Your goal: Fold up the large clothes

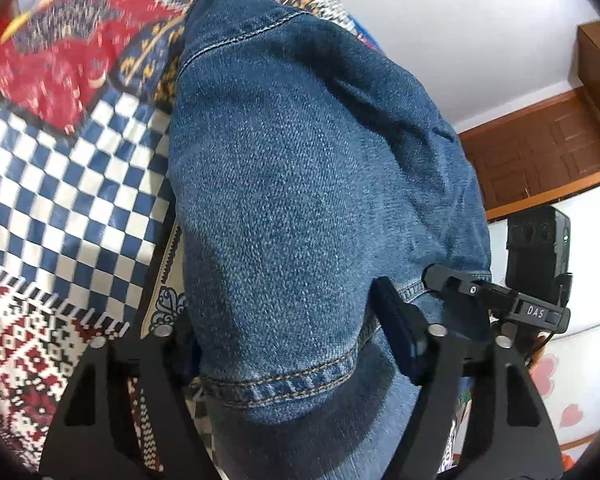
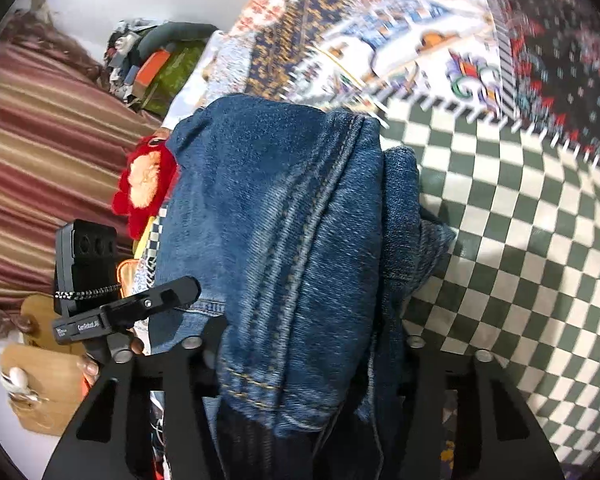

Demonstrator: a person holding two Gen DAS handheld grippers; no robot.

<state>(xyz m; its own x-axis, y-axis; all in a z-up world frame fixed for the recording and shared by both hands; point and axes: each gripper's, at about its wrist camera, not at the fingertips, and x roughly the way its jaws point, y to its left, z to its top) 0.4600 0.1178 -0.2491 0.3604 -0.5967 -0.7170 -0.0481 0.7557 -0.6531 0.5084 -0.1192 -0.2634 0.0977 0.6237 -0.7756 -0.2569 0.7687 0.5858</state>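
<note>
A pair of blue denim jeans (image 1: 300, 168) lies bunched lengthwise on a patchwork bedspread. In the left wrist view, my left gripper (image 1: 288, 332) has a stitched hem of the jeans between its fingers. The right finger pad (image 1: 396, 332) presses into the cloth, and the left finger is hidden under the denim. In the right wrist view the jeans (image 2: 284, 216) show a double-stitched seam. My right gripper (image 2: 304, 344) is shut on their near hem, with both fingertips buried in the folds.
The bedspread has blue-and-white checks (image 1: 80, 184) and red patterned panels (image 1: 60, 52). A black camera unit (image 1: 538, 248) sits to the right, with a wooden door (image 1: 540, 156) behind. A red plush toy (image 2: 144, 184), striped fabric (image 2: 40, 160) and a tan bag (image 2: 40, 380) lie left of the jeans.
</note>
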